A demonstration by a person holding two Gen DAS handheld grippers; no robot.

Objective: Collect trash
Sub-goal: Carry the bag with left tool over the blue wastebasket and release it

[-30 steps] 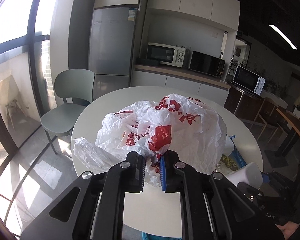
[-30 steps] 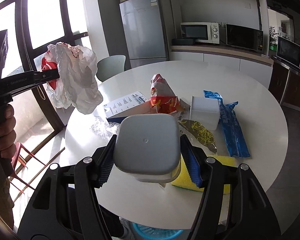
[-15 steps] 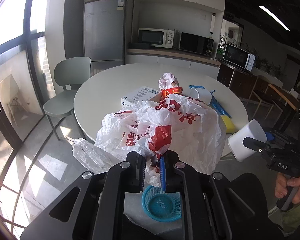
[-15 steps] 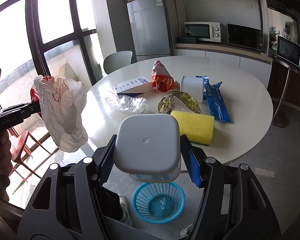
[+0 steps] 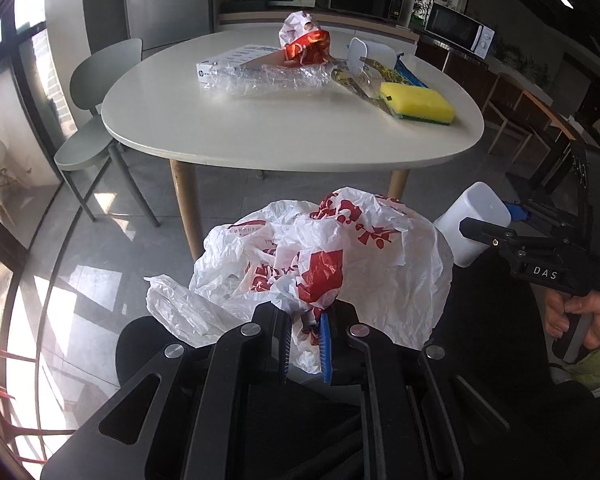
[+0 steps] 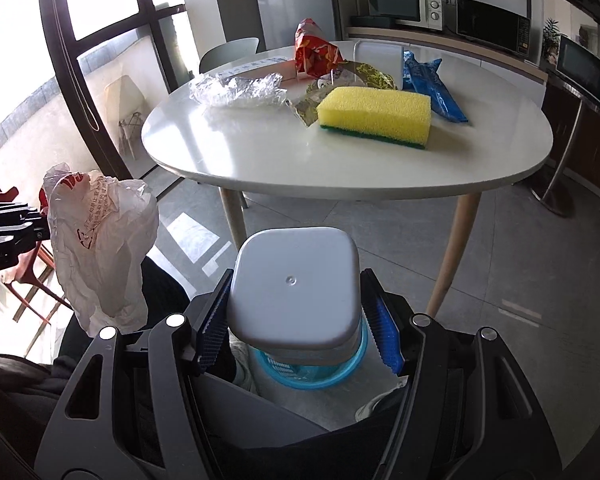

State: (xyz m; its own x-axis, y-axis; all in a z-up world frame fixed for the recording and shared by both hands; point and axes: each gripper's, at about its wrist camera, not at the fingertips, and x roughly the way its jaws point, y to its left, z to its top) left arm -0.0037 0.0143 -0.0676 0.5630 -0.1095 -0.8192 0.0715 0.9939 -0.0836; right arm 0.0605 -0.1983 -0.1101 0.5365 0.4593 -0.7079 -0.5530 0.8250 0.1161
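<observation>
My left gripper (image 5: 305, 344) is shut on a crumpled white plastic bag with red print (image 5: 332, 264), held in the air in front of the table; the bag also shows in the right wrist view (image 6: 100, 240). My right gripper (image 6: 296, 332) is shut on a white square plastic container (image 6: 294, 284), held just above a blue mesh basket (image 6: 312, 372) on the floor. The container and right gripper also show in the left wrist view (image 5: 474, 224).
A white round table (image 6: 260, 152) carries a yellow sponge (image 6: 374, 116), clear plastic wrap (image 6: 236, 90), a red snack bag (image 6: 312, 50), a blue packet (image 6: 432, 88), a white cup (image 6: 376, 60) and a box (image 5: 228, 62). A green chair (image 5: 96, 120) stands left.
Both grippers have pulled back from the table and dropped lower. The white container now sits right over the blue basket. The bag stays gripped.
</observation>
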